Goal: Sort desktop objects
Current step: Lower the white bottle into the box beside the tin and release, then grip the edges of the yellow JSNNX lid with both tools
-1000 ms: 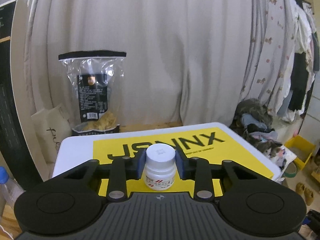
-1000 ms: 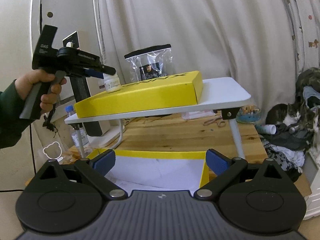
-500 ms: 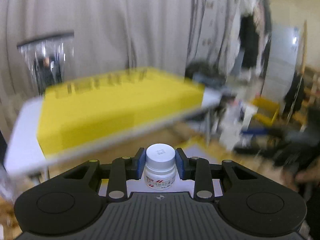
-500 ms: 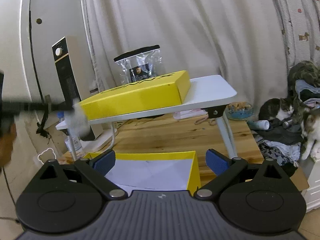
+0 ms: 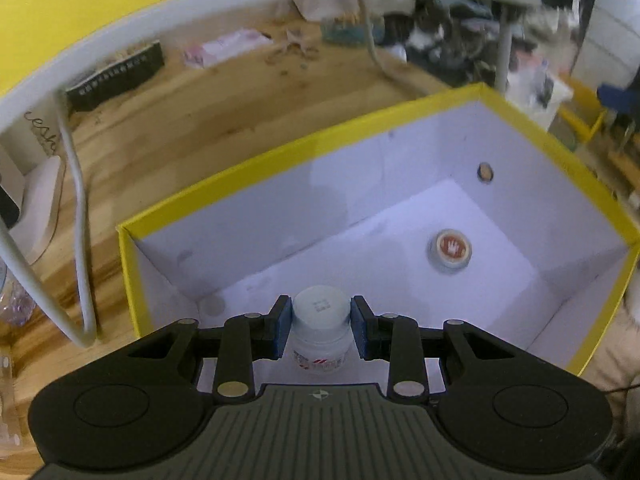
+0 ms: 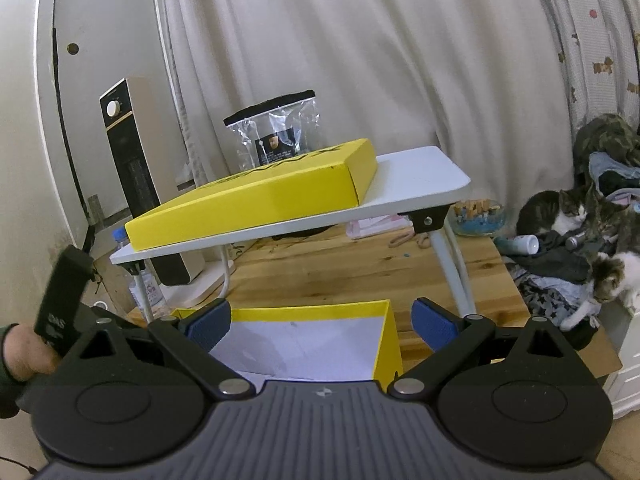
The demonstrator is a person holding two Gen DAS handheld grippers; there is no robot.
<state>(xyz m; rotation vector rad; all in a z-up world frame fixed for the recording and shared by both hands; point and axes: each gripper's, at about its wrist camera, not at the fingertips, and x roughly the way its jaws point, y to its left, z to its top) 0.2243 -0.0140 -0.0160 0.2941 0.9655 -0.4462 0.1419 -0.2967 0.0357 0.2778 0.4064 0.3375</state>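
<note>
The left gripper (image 5: 319,330) is clenching a small, light, rigid pill bottle (image 5: 319,326) just under its cap, low in the frame over the yellow box (image 5: 256,160), while the right gripper (image 6: 320,322) is hanging released.

White round plastic pill bottle (image 5: 319,322) with red-marked label. Yellow-rimmed cardboard box (image 5: 256,162), white inside. Small round tin (image 5: 449,249), red lid with white hand print. Blue pads (image 6: 434,324) on black hand-held gripper (image 6: 320,322). Yellow flat box lid (image 6: 256,200), black lettering. Pale wooden floor (image 6: 352,268).
</note>
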